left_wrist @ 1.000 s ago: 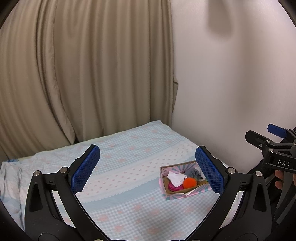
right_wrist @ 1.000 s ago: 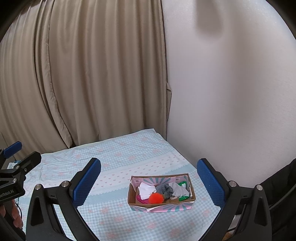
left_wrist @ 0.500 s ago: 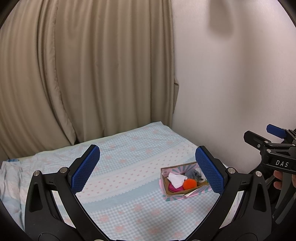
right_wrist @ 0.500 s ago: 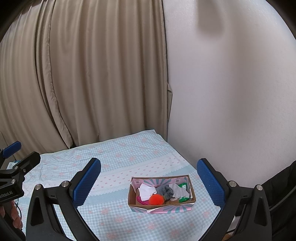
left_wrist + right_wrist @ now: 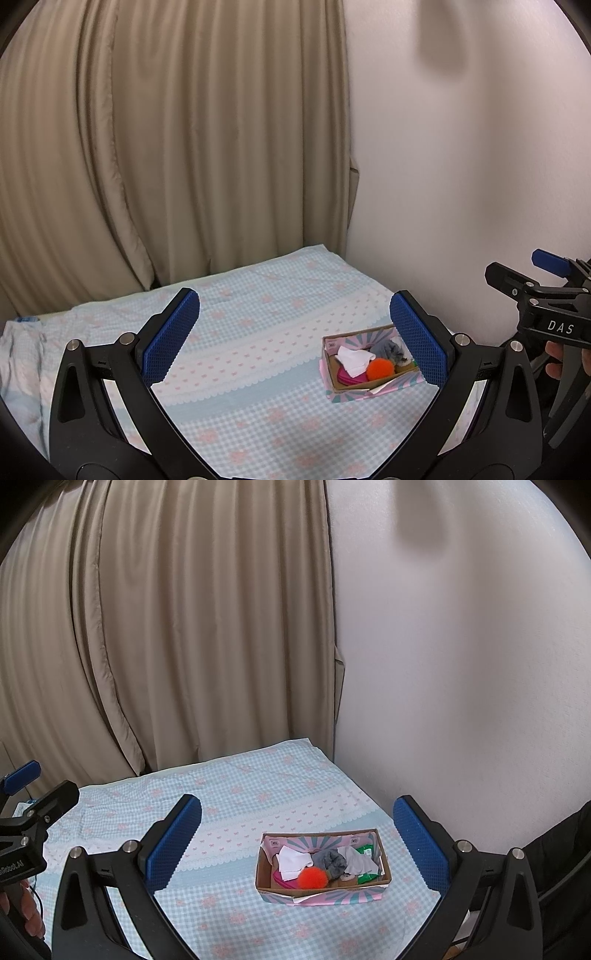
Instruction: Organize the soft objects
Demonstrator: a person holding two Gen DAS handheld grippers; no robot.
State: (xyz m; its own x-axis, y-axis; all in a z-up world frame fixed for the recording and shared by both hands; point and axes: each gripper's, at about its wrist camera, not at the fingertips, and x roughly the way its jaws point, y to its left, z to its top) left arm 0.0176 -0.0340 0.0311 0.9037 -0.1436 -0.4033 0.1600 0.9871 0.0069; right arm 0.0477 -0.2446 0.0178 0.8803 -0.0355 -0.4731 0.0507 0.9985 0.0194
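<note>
Beige curtains and a white wall back a bed spread with a blue-checked sheet (image 5: 236,812), and the landmark on it is a shallow cardboard box (image 5: 321,888) sitting toward the wall side. Inside the box lie the soft things: a white cloth (image 5: 291,860) at its curtain-side end, an orange pompom (image 5: 312,878) at its near edge, a grey fabric bundle (image 5: 332,860) in the middle, and something green (image 5: 365,851) at its wall-side end, too small to name with confidence. A pink item (image 5: 345,376) peeks from under the white cloth.

Nothing soft shows on the sheet outside the box. Both tongs hang above the bed short of the box, the left gripper (image 5: 295,339) and right gripper (image 5: 297,843) each spread wide with nothing between the blue pads.

That arrangement would suit either a jumbled box waiting to be sorted out, or a box into which everything has just been gathered. The pictures do not settle which, so I judge only that the items lie together inside the box, with both tools free and neither touching it.
</note>
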